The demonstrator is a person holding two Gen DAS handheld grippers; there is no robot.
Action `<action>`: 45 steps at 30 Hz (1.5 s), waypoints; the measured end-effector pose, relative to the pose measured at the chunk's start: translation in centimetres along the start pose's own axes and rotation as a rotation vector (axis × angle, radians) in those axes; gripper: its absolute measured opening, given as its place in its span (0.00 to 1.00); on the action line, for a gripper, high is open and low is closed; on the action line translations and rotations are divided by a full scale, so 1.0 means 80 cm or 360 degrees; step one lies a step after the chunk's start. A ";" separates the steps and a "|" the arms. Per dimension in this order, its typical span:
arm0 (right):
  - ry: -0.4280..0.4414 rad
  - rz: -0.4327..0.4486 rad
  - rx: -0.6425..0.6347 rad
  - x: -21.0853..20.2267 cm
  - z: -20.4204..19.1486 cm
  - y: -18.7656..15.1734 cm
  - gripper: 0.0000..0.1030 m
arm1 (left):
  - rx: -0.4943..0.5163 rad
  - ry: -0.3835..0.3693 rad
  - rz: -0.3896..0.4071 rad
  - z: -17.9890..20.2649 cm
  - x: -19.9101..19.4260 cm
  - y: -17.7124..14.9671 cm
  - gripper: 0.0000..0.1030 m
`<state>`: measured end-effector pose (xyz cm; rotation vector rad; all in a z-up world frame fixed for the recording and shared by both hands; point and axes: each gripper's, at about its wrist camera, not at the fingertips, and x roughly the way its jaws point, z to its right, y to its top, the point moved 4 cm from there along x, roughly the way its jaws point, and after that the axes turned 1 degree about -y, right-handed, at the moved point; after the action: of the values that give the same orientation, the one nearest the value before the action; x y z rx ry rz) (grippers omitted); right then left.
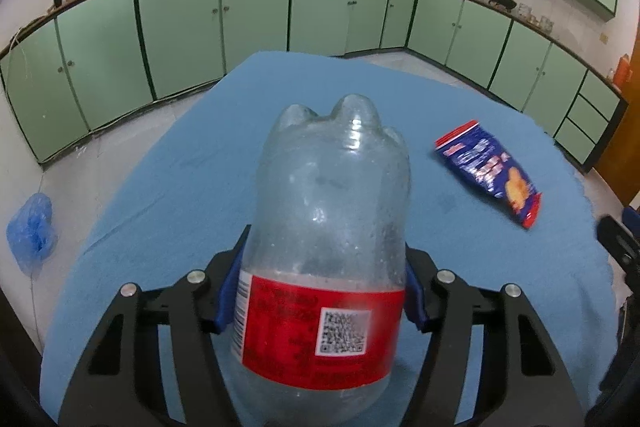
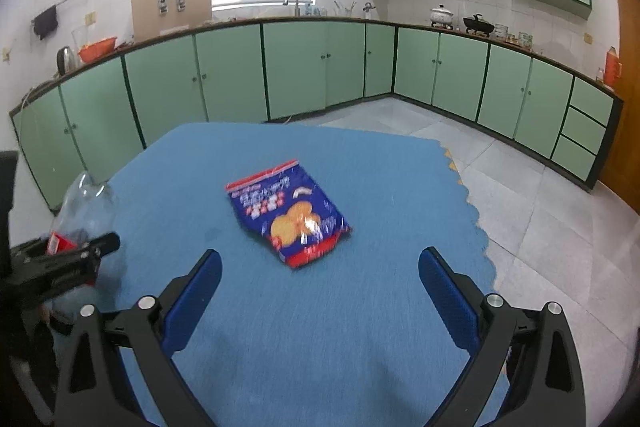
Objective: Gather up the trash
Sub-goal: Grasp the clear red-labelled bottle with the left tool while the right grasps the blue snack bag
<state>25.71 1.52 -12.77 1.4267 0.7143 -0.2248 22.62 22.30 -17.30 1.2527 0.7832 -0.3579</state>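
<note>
Left tongs (image 1: pixel 320 291) clamp plastic bottle (image 1: pixel 324 227), base pointing 12 o'clock. Right tongs (image 2: pixel 320 287) wide, empty, snack bag (image 2: pixel 289 213) on desk (image 2: pixel 360 327) at 12.

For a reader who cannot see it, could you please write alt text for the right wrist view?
The right gripper hangs open above a blue tablecloth, its blue pads aimed at a blue and red snack packet lying flat just ahead. At the left edge, the left gripper holds a clear plastic bottle; green kitchen cabinets line the background.
</note>
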 end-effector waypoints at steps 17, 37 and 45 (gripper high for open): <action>0.0059 -0.0217 0.0065 0.121 0.001 0.028 0.93 | -0.0019 0.0107 0.0074 0.031 0.029 0.057 0.59; 0.0250 -0.0411 0.0039 0.132 -0.003 0.011 0.15 | 0.0020 0.0104 0.0029 0.038 0.045 0.061 0.59; 0.0280 -0.0315 0.0032 0.096 0.002 0.012 0.11 | 0.0039 0.0080 0.0035 0.041 0.041 0.060 0.59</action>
<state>32.21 3.62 -16.35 1.4066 1.0023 -0.2628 29.06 21.27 -15.88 1.2962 0.8096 -0.3201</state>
